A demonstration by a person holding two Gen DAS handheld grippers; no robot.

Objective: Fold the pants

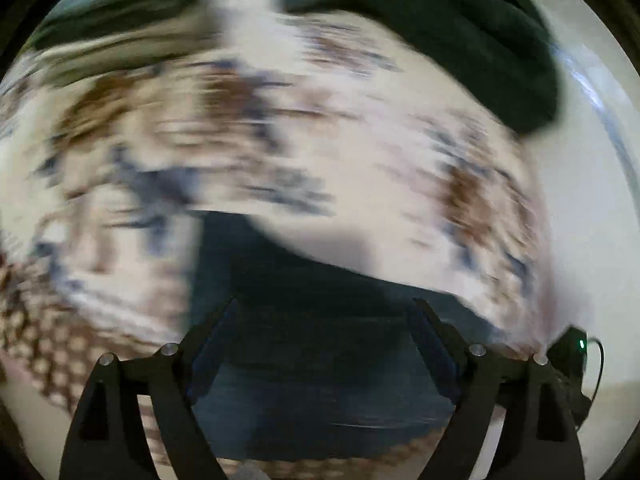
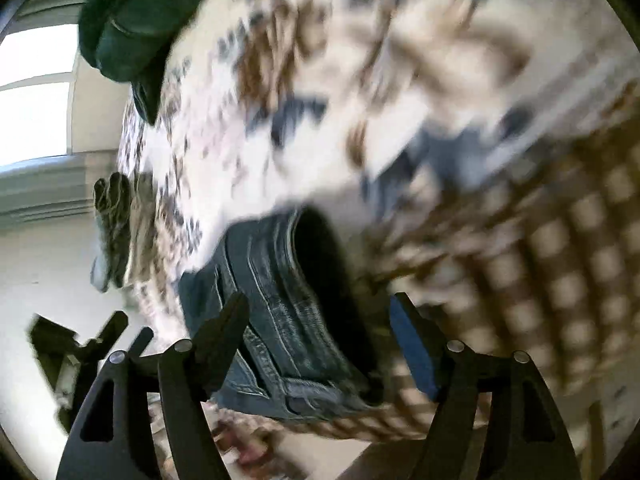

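Observation:
The dark blue jeans lie folded on a patterned bedspread. This left wrist view is heavily blurred. My left gripper hangs over the jeans with its jaws wide apart, and the denim shows in the gap below them. The right wrist view shows the folded jeans with their stacked seams and hems facing me. My right gripper is open around that folded edge. Its blue-padded right finger stands clear of the cloth, while the left finger overlaps the denim in the picture.
A dark green garment lies further up the bed, also seen from the right wrist. A grey-olive cloth sits at the bed's edge. A bright window is at the left. A checked cover spreads to the right.

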